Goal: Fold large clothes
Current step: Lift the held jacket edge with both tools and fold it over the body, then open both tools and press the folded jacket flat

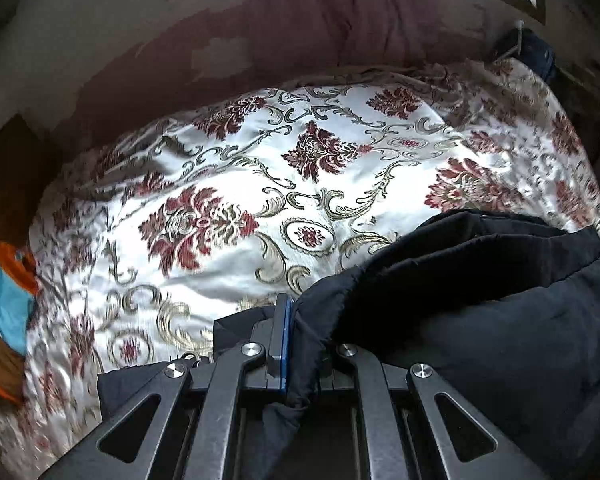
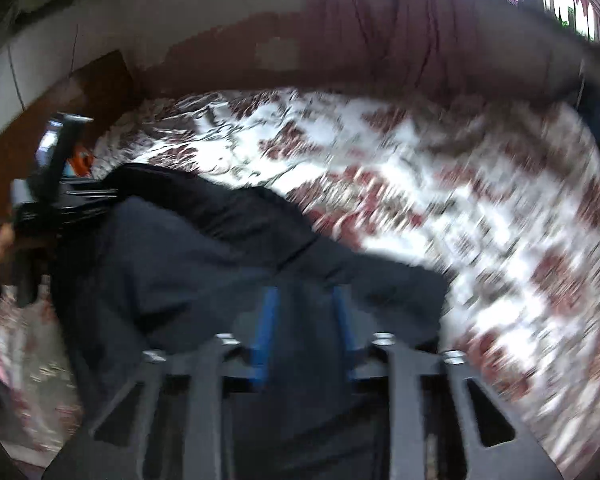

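A large black padded jacket lies on a bed with a white, red-flowered satin cover. My left gripper is shut on a fold of the jacket's edge; one blue pad shows and the cloth hides the other finger. In the blurred right wrist view the jacket fills the lower left. My right gripper has its blue fingers apart over the dark cloth. The left gripper also shows there at the jacket's far left edge.
A maroon curtain hangs against the wall behind the bed. Orange and blue cloth lies off the bed's left side. A dark item sits at the bed's far right corner. The bed cover spreads to the right.
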Action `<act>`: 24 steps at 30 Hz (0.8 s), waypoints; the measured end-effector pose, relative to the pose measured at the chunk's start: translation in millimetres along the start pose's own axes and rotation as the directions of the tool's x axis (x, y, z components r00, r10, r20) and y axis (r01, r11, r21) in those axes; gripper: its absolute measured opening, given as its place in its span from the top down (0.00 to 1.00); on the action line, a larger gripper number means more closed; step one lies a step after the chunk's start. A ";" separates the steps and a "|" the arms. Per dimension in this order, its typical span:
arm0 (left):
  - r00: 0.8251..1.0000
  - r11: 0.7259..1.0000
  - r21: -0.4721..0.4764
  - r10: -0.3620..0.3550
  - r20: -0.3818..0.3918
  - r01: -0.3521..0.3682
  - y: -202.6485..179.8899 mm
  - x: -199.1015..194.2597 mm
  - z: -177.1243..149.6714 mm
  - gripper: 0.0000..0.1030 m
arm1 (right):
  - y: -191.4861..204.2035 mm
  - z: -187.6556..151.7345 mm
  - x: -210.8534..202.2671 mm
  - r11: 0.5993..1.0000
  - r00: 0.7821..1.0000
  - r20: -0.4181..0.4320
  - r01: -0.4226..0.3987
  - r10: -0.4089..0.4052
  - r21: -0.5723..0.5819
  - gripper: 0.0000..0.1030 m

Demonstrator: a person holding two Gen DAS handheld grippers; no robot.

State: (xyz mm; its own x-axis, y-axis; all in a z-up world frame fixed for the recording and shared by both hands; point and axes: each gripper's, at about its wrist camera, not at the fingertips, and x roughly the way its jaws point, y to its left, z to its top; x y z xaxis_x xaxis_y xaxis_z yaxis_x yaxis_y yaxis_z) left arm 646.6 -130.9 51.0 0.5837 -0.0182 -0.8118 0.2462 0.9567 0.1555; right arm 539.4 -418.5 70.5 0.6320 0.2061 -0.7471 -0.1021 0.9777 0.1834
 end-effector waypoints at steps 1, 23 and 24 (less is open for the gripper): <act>1.000 1.000 0.009 0.007 -0.014 -0.007 -3.4 8.6 2.6 0.92 | -0.8 -6.2 3.1 1.000 1.000 -0.008 -0.020 0.020 0.010 0.62; 0.973 0.985 -0.063 -0.170 -0.159 0.162 7.3 50.6 1.8 0.85 | -84.5 -21.6 44.7 0.923 0.984 -0.143 0.147 -0.102 0.355 0.45; 0.971 0.984 -0.063 -0.174 -0.165 0.166 7.9 51.4 1.3 0.84 | -89.5 -24.0 48.4 0.912 0.986 -0.146 0.129 -0.077 0.390 0.50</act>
State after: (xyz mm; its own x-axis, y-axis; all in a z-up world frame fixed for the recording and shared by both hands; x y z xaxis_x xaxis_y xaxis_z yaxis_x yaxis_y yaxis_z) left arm 679.5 -124.7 11.3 0.3961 -0.1362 -0.9081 0.2902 0.9568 -0.0169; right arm 560.7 -495.1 2.6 0.5193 0.1340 -0.8440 0.2881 0.9023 0.3205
